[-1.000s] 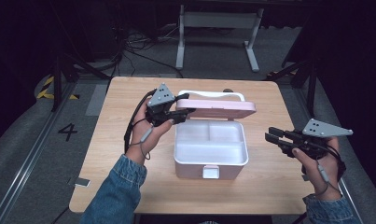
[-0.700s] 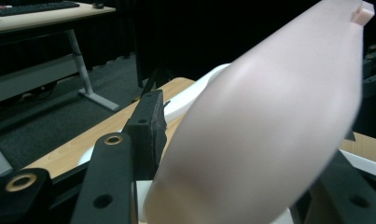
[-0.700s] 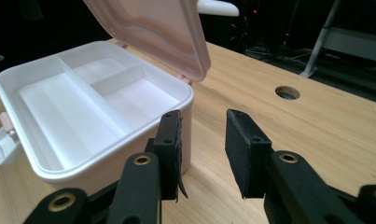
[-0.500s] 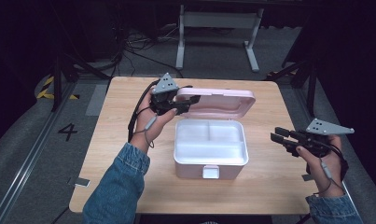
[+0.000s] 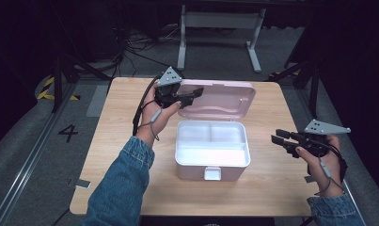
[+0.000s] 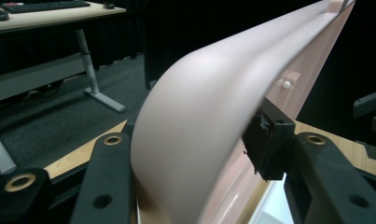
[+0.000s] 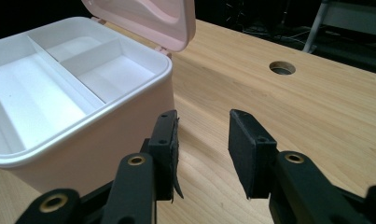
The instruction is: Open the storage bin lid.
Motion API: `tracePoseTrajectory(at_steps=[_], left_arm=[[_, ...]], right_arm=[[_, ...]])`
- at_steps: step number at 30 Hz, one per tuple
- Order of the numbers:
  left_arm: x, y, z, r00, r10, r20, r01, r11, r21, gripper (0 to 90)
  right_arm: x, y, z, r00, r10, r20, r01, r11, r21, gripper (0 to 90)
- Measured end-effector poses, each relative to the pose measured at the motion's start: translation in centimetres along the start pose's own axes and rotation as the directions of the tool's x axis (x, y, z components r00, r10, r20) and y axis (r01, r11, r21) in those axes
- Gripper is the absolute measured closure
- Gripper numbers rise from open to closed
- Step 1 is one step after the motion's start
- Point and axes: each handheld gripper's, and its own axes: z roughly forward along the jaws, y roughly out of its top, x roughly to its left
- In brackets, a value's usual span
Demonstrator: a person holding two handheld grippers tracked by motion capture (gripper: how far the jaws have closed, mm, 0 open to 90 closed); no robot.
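1. High view: a pale pink rectangular plastic box [image 5: 213, 150] sits near the middle of the light wooden desk [image 5: 272, 188], its long axis running left to right and its white latch tab facing the near edge.
2. Its pink hinged lid [image 5: 222, 99] stands raised along the far side, long axis also left to right, with its hollow inner face turned towards the near side and leaning back.
3. The left claw [image 5: 189, 96] is at the lid's left end, and its jaws reach rightwards over the lid's upper edge. The right claw [image 5: 279, 137] hovers well to the right of the box, pointing left at it, with nothing between its jaws.
4. Behind the desk are dark floor, loose cables and a grey metal stand [image 5: 220, 33].
5. Left gripper view: the lid [image 6: 213, 116] rises as a broad curved pink band between the two black jaws, one on each side of its rim. These jaws have just been opening, and whether the pads press on the lid cannot be told.
6. Right gripper view: the right claw [image 7: 203, 140] stands open and has just been widening, with bare desk [image 7: 316, 107] between its pads.
7. The box [image 7: 78, 98] lies just left of the left jaw, showing white inner compartments, with the lid [image 7: 148, 18] above its far edge. A round hole [image 7: 282, 68] in the desk lies farther right.
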Motion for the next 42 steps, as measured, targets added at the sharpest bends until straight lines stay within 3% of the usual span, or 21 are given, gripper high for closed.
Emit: tracePoseTrajectory(at_steps=[8, 15, 23, 35, 42], left_arm=[[1.1, -0.2, 0.8, 0.9997, -0.014, -0.020, 0.014, 0.9998, 0.014, 52.2], [1.7, -0.7, 1.8, 0.9979, -0.061, -0.022, 0.061, 0.9975, 0.033, 51.3], [2.0, -1.1, 3.0, 0.9956, -0.078, -0.052, 0.082, 0.9935, 0.079, 43.6], [3.0, -2.5, 4.6, 0.9900, -0.129, -0.057, 0.136, 0.9793, 0.150, 37.8], [3.6, -3.1, 5.2, 0.9866, -0.152, -0.058, 0.160, 0.9732, 0.165, 36.0]], right_arm=[[0.0, -0.1, 0.5, 1.0000, -0.008, -0.005, 0.008, 1.000, 0.014, 62.8], [0.0, -0.2, 0.7, 0.9999, -0.009, -0.008, 0.009, 1.000, 0.019, 62.8], [0.1, -0.2, 0.9, 0.9999, -0.009, -0.012, 0.010, 1.000, 0.026, 61.7], [0.2, -0.2, 1.2, 0.9997, -0.010, -0.021, 0.010, 1.000, 0.029, 61.7], [0.2, -0.2, 1.2, 0.9997, -0.012, -0.021, 0.012, 0.999, 0.032, 61.6]])
